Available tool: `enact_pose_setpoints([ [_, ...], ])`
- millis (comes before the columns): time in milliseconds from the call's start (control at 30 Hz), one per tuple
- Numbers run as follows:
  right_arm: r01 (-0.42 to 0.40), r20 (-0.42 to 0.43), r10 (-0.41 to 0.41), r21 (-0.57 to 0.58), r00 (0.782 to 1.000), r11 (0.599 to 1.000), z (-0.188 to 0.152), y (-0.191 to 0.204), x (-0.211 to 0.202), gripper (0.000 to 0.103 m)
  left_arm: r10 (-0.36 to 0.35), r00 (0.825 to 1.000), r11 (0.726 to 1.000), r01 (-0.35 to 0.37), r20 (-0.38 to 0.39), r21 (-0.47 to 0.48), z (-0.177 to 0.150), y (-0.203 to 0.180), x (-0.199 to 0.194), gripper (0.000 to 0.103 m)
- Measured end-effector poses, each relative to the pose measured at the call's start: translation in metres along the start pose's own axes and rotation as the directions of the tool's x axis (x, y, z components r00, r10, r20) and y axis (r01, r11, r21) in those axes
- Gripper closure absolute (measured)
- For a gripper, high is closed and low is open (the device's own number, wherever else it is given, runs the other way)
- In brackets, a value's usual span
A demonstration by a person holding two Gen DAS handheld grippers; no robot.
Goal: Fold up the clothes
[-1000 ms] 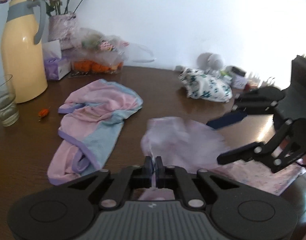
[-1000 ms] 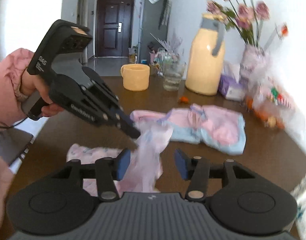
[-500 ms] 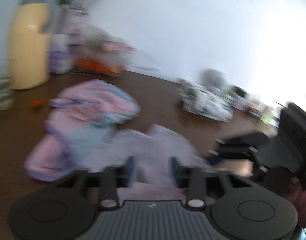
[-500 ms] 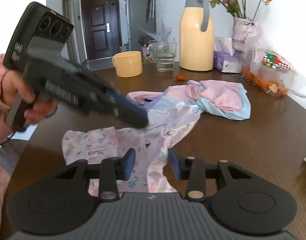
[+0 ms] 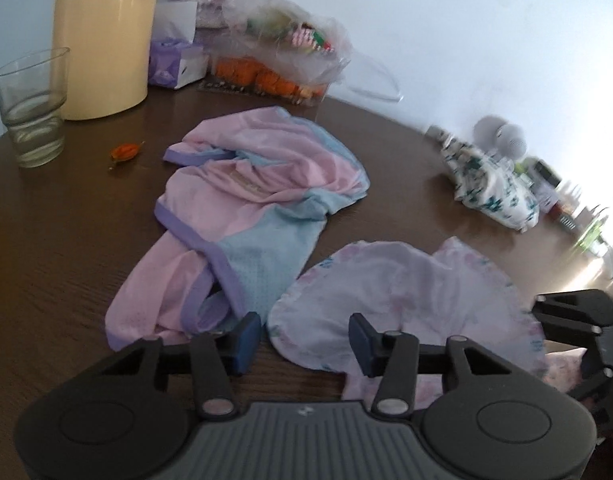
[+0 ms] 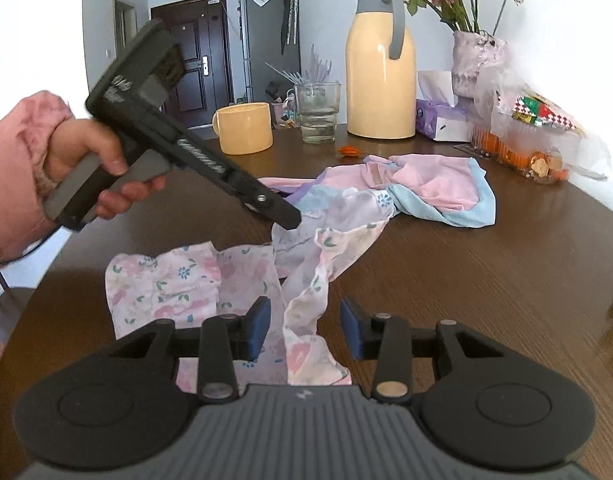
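Observation:
A pale floral garment (image 5: pixel 394 292) lies rumpled on the brown table (image 5: pixel 46 240). My left gripper (image 5: pixel 304 336) hovers at its near edge, jaws closing. The cloth's rim sits between the pads, which do not press on it. From the right wrist view, the left gripper (image 6: pixel 284 218) points down at a raised fold of the floral garment (image 6: pixel 178 280). That fold runs back between the fingers of my right gripper (image 6: pixel 306 324), which stand apart without touching it. A pink-and-blue garment (image 5: pixel 258 184) lies crumpled just beyond.
A cream thermos (image 5: pixel 102 40), a glass (image 5: pixel 30 108), a tissue box (image 5: pixel 174 60) and a bag of oranges (image 5: pixel 274 64) line the far edge. A yellow mug (image 6: pixel 246 128) and a flower vase (image 6: pixel 474 64) stand there too. A patterned bundle (image 5: pixel 490 184) lies at right.
My left gripper was shut on the floral garment and held it up; it has opened and dropped lower, and the cloth now lies on the table. The right gripper sank and its jaws narrowed slightly.

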State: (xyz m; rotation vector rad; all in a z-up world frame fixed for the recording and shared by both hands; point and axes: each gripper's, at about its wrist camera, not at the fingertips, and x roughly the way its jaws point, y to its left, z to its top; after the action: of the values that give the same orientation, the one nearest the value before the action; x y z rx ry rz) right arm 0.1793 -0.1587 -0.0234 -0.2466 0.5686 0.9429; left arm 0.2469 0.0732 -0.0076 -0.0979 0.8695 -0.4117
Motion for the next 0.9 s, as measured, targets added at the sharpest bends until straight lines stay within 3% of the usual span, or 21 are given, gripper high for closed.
enact_pose_setpoints([
  [100,0.011,-0.010,-0.011,-0.040,1.000,0.999,-0.002,0.007,0.003,0.064,0.027,1.000,1.000,-0.027,-0.012,0.016,0.005,-0.002,0.004,0.061],
  [200,0.017,-0.007,-0.017,-0.069,1.000,0.997,-0.004,0.013,0.003,0.064,0.043,0.998,0.999,-0.042,-0.037,0.028,0.008,-0.004,0.009,0.101],
  [233,0.016,-0.004,-0.017,-0.070,1.000,0.997,-0.004,0.013,0.002,0.064,0.041,0.998,0.999,-0.040,-0.041,0.026,0.008,-0.004,0.009,0.103],
  [600,0.038,0.038,-0.037,-0.015,0.999,0.999,-0.002,0.005,-0.008,0.060,0.020,0.998,1.000,-0.021,0.053,0.008,0.000,-0.020,-0.020,0.103],
  [700,0.050,0.025,-0.050,0.005,0.998,0.999,0.000,0.001,-0.008,0.060,0.040,0.998,0.999,-0.040,0.038,-0.001,-0.001,-0.019,-0.021,0.101],
  [900,0.045,-0.062,-0.036,0.157,0.997,0.987,0.027,-0.020,-0.005,0.060,0.018,1.000,1.000,-0.018,-0.012,-0.013,-0.003,-0.009,-0.012,0.072],
])
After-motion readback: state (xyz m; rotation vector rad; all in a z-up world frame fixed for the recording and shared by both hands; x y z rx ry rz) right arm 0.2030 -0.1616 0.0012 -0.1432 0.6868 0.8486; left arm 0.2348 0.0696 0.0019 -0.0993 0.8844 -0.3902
